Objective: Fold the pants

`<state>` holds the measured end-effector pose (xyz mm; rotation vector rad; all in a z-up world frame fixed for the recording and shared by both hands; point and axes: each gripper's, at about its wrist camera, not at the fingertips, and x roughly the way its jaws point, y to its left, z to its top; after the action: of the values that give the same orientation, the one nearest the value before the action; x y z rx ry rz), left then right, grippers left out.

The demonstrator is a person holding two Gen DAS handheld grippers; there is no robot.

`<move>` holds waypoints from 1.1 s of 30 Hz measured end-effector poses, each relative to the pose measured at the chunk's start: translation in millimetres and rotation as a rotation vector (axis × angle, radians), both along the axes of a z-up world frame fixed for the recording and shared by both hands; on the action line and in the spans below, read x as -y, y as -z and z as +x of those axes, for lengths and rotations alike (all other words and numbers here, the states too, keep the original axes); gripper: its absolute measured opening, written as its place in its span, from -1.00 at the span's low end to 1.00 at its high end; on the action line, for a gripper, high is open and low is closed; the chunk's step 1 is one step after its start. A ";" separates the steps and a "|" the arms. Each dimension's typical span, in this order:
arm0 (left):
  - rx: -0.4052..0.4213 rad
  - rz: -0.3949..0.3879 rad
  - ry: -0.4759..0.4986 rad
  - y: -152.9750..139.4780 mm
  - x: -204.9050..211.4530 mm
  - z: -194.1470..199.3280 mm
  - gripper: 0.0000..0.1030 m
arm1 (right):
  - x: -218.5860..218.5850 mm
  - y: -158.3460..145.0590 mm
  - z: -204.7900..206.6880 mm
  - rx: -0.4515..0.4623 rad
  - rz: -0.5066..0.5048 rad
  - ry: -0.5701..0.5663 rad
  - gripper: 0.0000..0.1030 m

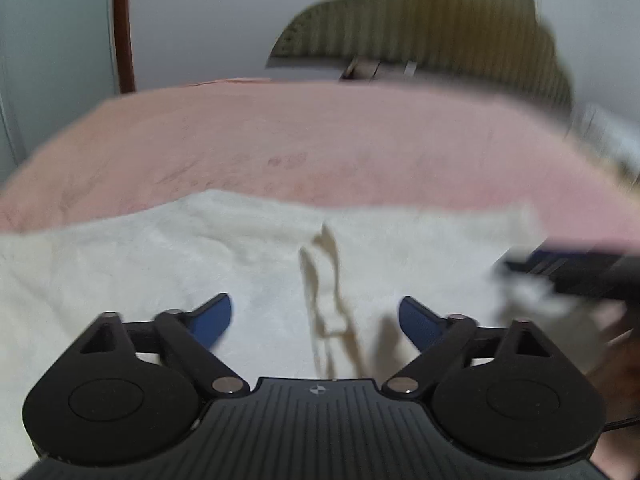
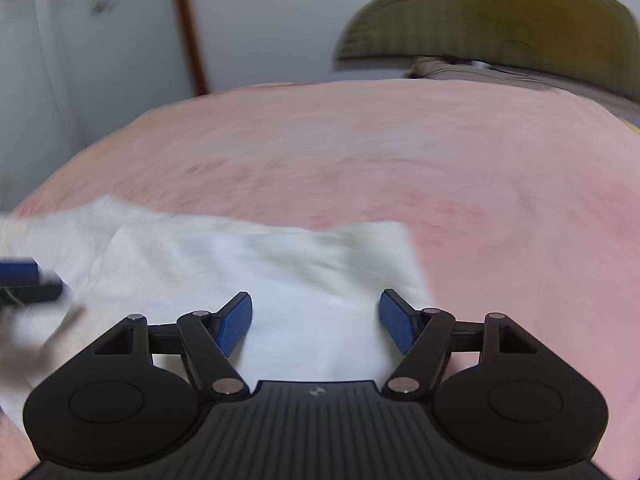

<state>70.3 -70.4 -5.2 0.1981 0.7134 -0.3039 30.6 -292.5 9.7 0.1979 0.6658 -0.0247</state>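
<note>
White pants (image 1: 200, 264) lie spread on a pink bed cover (image 1: 320, 140). A creased seam runs down their middle in the left wrist view. My left gripper (image 1: 314, 320) is open and empty just above the cloth. My right gripper (image 2: 316, 320) is open and empty over the pants (image 2: 240, 264) near their right edge. The right gripper shows blurred at the right of the left wrist view (image 1: 580, 272). The left gripper shows blurred at the left of the right wrist view (image 2: 28, 280). Both views are motion-blurred.
The pink cover (image 2: 400, 152) reaches far beyond the pants. An olive striped cushion (image 1: 440, 20) sits at the far edge. A white wall and a brown wooden post (image 1: 122, 28) stand behind the bed.
</note>
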 end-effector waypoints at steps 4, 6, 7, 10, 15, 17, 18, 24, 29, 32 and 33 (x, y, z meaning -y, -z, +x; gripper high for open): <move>0.031 -0.033 0.029 2.1 7.3 -27.2 0.51 | -11.4 -13.5 -37.8 0.088 -0.012 -0.091 0.38; 0.021 -0.034 0.042 5.4 9.3 -35.5 0.59 | -20.2 -4.6 -39.8 0.058 -0.043 -0.112 0.38; 0.029 -0.018 0.025 9.8 10.1 -39.2 0.73 | -23.1 5.3 -37.9 0.029 -0.062 -0.110 0.38; 0.076 -0.021 -0.020 20.4 2.9 -44.3 1.00 | -35.6 15.3 -42.2 0.050 -0.124 -0.102 0.52; 0.087 -0.092 -0.090 26.1 -11.6 -46.6 1.00 | -40.7 17.2 -39.2 0.039 -0.197 -0.066 0.97; 0.087 -0.088 -0.089 25.4 -11.0 -46.2 1.00 | -38.8 17.8 -38.6 0.036 -0.187 -0.060 1.00; 0.088 -0.085 -0.089 25.1 -10.6 -46.7 1.00 | -37.3 18.6 -37.7 0.032 -0.177 -0.059 1.00; 0.090 -0.083 -0.088 25.9 -10.6 -46.1 1.00 | -30.8 19.6 -36.9 0.018 -0.125 -0.055 1.00; 0.072 -0.110 -0.088 27.0 -12.8 -44.1 1.00 | -29.2 19.8 -37.1 0.015 -0.118 -0.055 1.00; 0.064 -0.119 -0.089 27.4 -13.1 -43.5 1.00 | -28.3 19.8 -37.9 0.015 -0.118 -0.056 1.00; 0.066 -0.116 -0.088 27.3 -13.0 -43.5 1.00 | -29.3 19.6 -37.6 0.014 -0.122 -0.055 1.00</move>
<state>26.8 -57.4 -32.5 0.0664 0.6355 -0.2529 -7.0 -263.1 -9.9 0.0620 0.6539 -0.0109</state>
